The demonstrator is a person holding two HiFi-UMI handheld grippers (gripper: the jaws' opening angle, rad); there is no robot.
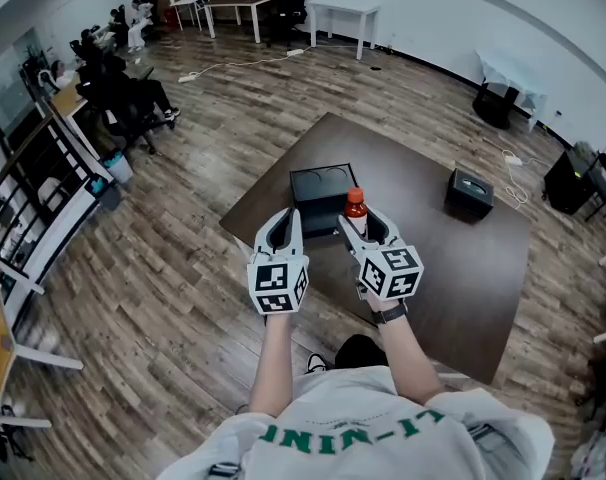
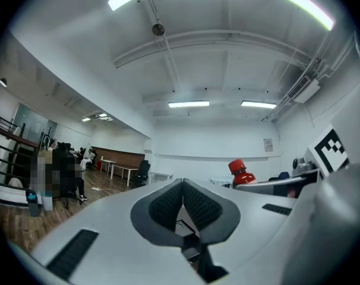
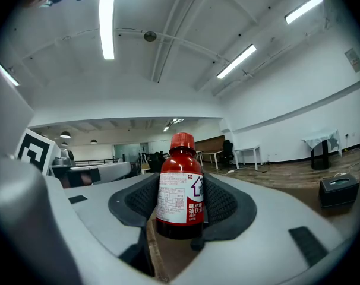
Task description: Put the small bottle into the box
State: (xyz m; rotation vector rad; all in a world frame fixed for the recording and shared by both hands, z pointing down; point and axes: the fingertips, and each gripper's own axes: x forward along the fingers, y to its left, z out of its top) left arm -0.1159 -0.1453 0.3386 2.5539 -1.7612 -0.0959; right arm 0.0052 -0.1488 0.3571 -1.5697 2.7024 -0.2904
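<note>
The right gripper (image 1: 363, 228) grasps the upright, red-capped small bottle (image 3: 180, 195) just short of the black box (image 1: 321, 190) on the table (image 1: 433, 258), so it next needs centring over the box and lowering in, while the left gripper (image 2: 183, 205) is clenched and empty.

Between the jaws of your right gripper (image 1: 363, 224) stands the small bottle (image 1: 355, 206), by the right side of the box (image 1: 321, 172) on the table (image 1: 443, 268).

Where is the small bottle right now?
In the head view, the small bottle stands upright, clamped in the right tool, near the middle of the picture, at the right edge of the open black box.
</note>
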